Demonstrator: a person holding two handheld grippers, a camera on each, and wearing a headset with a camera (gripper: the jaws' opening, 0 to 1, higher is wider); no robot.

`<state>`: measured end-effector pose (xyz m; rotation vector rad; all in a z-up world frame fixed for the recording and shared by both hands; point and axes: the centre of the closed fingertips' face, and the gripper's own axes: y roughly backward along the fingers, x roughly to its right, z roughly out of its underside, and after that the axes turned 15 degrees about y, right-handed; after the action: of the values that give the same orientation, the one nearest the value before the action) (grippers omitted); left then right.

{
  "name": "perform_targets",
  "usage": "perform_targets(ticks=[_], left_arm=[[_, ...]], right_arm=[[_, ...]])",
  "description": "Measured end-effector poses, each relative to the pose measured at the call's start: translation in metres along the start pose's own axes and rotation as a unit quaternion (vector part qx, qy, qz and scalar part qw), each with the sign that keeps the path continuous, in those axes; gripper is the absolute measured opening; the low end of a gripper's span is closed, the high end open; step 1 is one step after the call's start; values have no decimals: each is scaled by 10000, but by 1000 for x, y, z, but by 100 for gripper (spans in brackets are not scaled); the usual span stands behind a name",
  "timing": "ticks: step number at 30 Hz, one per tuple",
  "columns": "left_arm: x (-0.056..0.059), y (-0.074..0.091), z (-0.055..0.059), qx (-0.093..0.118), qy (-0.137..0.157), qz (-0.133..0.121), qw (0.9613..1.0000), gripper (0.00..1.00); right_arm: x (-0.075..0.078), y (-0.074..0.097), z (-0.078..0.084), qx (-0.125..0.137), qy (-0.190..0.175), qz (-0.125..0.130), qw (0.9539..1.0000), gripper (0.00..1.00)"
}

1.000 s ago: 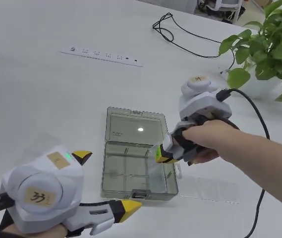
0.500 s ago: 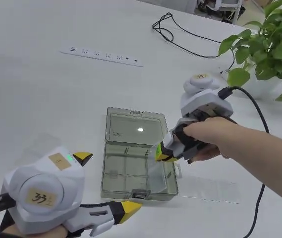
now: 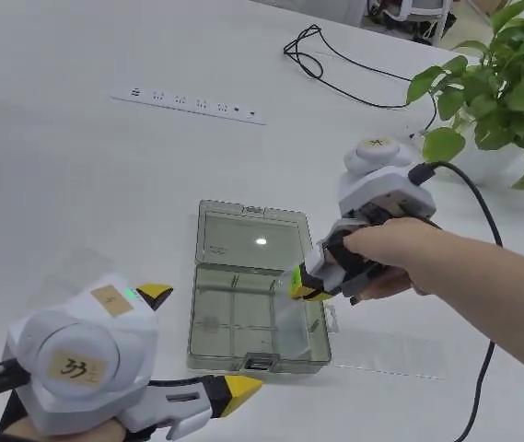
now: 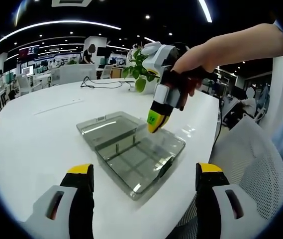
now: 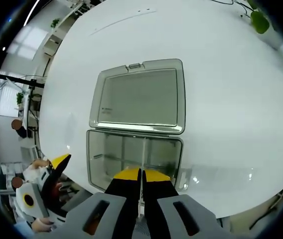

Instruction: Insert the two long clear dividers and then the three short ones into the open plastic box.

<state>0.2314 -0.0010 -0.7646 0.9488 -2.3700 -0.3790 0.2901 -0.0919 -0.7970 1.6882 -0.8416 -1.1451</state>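
At lower left my left gripper (image 3: pixel 201 339) hangs over the white table (image 3: pixel 77 175) with its yellow-tipped jaws spread wide and nothing between them. In the left gripper view the open plastic box (image 4: pixel 112 152) lies ahead of those jaws. Centre frame in the head view, the box (image 3: pixel 208 318) sits with its lid (image 3: pixel 243 239) folded flat behind it; faint lines cross its floor like a grid, though I can't count the pieces. Just right of centre, my right gripper (image 3: pixel 300 287) has its jaws pressed together over the box's right side, pinching a clear divider (image 3: pixel 291 327) that reaches down into the box; its edges are hard to trace. Another clear sheet (image 3: pixel 390 352) lies flat on the table right of the box. Farther back are a power strip (image 3: pixel 188 101), a black cable (image 3: pixel 335 74) and, upper right, a plant (image 3: pixel 501 83) cut off by the frame.
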Motion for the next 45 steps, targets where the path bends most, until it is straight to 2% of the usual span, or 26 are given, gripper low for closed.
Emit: perform_targets(ticks=[8,14,22,32,45], left_arm=[[-1,0,0,-20,15,6,10000,85],[0,-1,0,-10,-3,10,10000,85],[-1,-1,1,-16,0,12,10000,85],[-1,-2,1,-27,20,1,10000,85],[-5,-3,-2,-43,30,-19,10000,84]], right_arm=[[-1,0,0,2,52,33,10000,2],[-2,-2,-2,-25,255,184,9995,2],[-1,-5,-3,10,347,257,9991,2],[-6,-13,-3,14,556,362,9978,3],[-2,-24,-4,44,852,492,9951,4]])
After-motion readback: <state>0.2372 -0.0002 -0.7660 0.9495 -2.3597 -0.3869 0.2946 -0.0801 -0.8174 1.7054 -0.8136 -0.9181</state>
